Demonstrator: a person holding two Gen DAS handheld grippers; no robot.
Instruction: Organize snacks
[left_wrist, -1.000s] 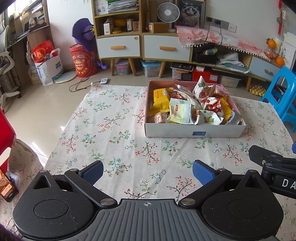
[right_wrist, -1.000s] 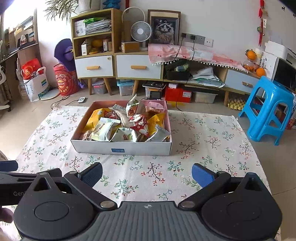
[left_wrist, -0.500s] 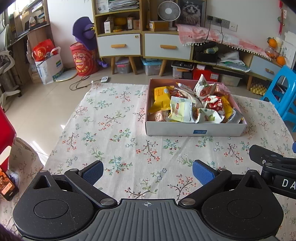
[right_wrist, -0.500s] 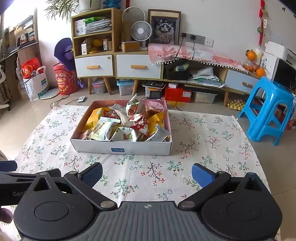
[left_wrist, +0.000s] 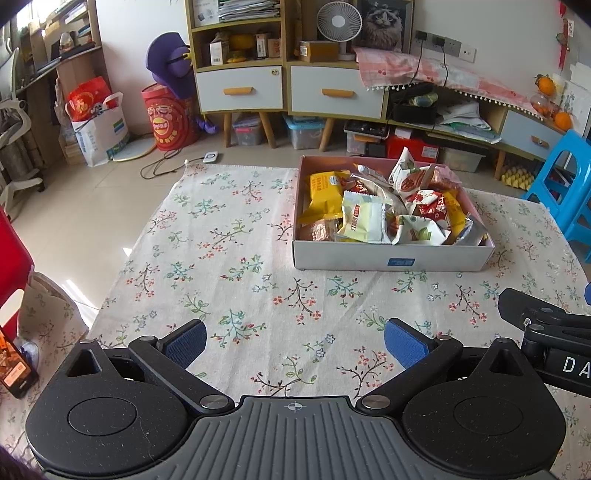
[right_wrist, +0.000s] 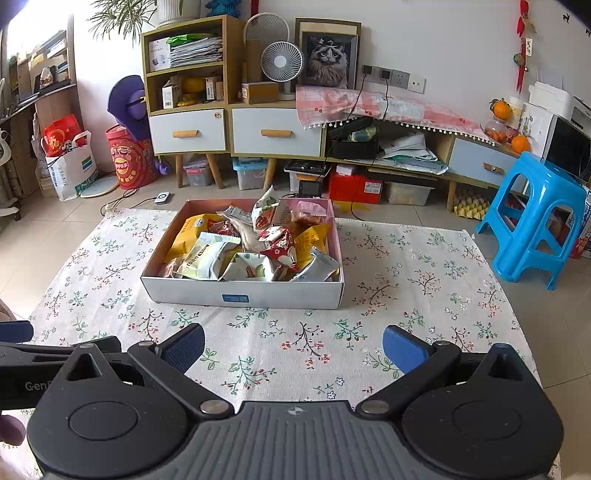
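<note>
While both the left gripper and right gripper gape wide and empty, the snacks ahead look light, crinkly, slippery; pinch a packet's sealed edge.

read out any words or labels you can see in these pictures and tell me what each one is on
"DA", cut off by the frame edge: on the right gripper body, left wrist view.
"Gen", partly hidden: on the left gripper body, right wrist view.
Snack packets, the box sticker and the red drum: print too small or blurred.

One box, two tools, one blue stool
</note>
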